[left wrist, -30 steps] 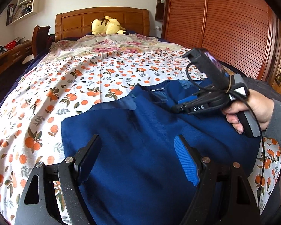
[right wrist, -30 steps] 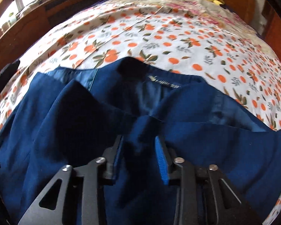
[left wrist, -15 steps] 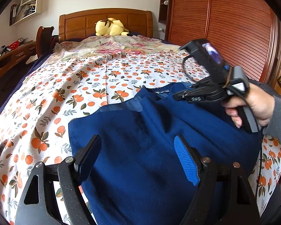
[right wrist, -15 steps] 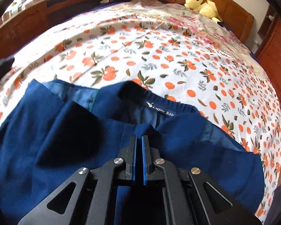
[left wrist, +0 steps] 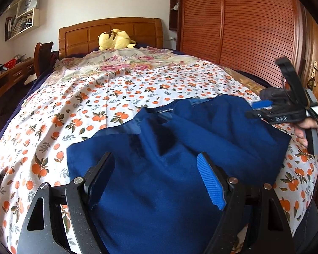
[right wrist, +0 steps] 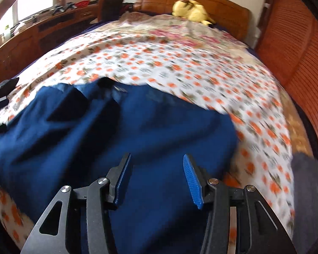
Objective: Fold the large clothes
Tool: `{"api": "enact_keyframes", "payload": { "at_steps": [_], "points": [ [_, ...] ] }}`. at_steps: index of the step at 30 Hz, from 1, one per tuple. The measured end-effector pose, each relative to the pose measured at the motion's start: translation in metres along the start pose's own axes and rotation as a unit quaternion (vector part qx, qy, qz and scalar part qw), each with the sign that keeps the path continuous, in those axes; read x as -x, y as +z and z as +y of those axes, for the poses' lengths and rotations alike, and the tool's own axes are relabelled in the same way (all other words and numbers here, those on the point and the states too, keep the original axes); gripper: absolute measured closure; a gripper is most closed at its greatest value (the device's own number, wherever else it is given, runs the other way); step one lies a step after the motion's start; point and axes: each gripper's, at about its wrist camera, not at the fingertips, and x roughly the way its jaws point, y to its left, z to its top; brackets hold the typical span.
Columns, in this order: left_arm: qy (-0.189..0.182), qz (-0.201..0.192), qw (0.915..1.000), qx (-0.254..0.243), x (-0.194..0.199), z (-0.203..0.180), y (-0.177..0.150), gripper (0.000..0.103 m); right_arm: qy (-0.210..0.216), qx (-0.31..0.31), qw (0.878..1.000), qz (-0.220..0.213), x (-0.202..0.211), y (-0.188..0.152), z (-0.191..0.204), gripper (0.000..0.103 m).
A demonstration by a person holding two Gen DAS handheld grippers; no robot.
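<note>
A dark blue garment (left wrist: 169, 148) lies partly folded on the near end of the bed, collar and label toward the headboard; it also fills the lower right wrist view (right wrist: 116, 131). My left gripper (left wrist: 156, 165) is open and empty just above the garment's near part. My right gripper (right wrist: 156, 169) is open and empty above the garment's right side. In the left wrist view the right gripper (left wrist: 262, 108) hovers at the garment's right edge, held by a hand.
The bed carries an orange-print sheet (left wrist: 95, 105) with a yellow plush toy (left wrist: 114, 39) at the wooden headboard (left wrist: 84, 33). A slatted wooden wardrobe (left wrist: 233, 21) runs along the right. A wooden desk (right wrist: 31, 31) stands at the left.
My right gripper was shut on a fold of the garment, then let go, opened and pulled back to the right. The garment has settled flatter. My left gripper stays open.
</note>
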Motion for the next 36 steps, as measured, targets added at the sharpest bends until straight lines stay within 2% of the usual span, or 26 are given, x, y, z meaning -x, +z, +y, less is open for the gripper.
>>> {"api": "enact_keyframes", "payload": {
  "at_steps": [6, 11, 17, 20, 24, 28, 32, 36],
  "points": [
    [-0.006, -0.002, 0.9999, -0.014, 0.013, -0.019, -0.01, 0.023, -0.007, -0.033, 0.999, 0.011, 0.026, -0.044, -0.028, 0.052],
    [-0.003, -0.005, 0.9999, -0.01, 0.032, -0.035, -0.022, 0.023, 0.01, -0.057, 0.998, 0.016, 0.024, -0.066, -0.036, 0.052],
    [0.013, 0.004, 0.9999, -0.002, 0.048, -0.043, -0.042, 0.023, 0.02, -0.071, 0.997, 0.021, 0.021, -0.095, -0.046, 0.037],
    [0.035, 0.016, 0.9992, 0.009, 0.053, -0.037, -0.053, 0.023, 0.033, -0.091, 0.995, 0.012, 0.016, -0.101, -0.058, 0.035],
    [0.053, 0.041, 0.9961, 0.058, 0.055, -0.013, -0.073, 0.023, 0.037, -0.089, 0.995, 0.001, 0.017, -0.107, -0.059, 0.035],
    [0.079, 0.053, 0.9921, 0.082, 0.058, 0.004, -0.088, 0.023, 0.048, -0.09, 0.995, 0.001, 0.016, -0.112, -0.061, 0.035],
    [0.083, 0.061, 0.9899, 0.098, 0.06, 0.011, -0.095, 0.023, 0.053, -0.092, 0.994, -0.003, 0.017, -0.114, -0.059, 0.035],
    [0.087, 0.072, 0.9892, 0.094, 0.057, 0.01, -0.098, 0.023, 0.064, -0.104, 0.992, -0.01, 0.014, -0.118, -0.062, 0.035]
  ]
}}
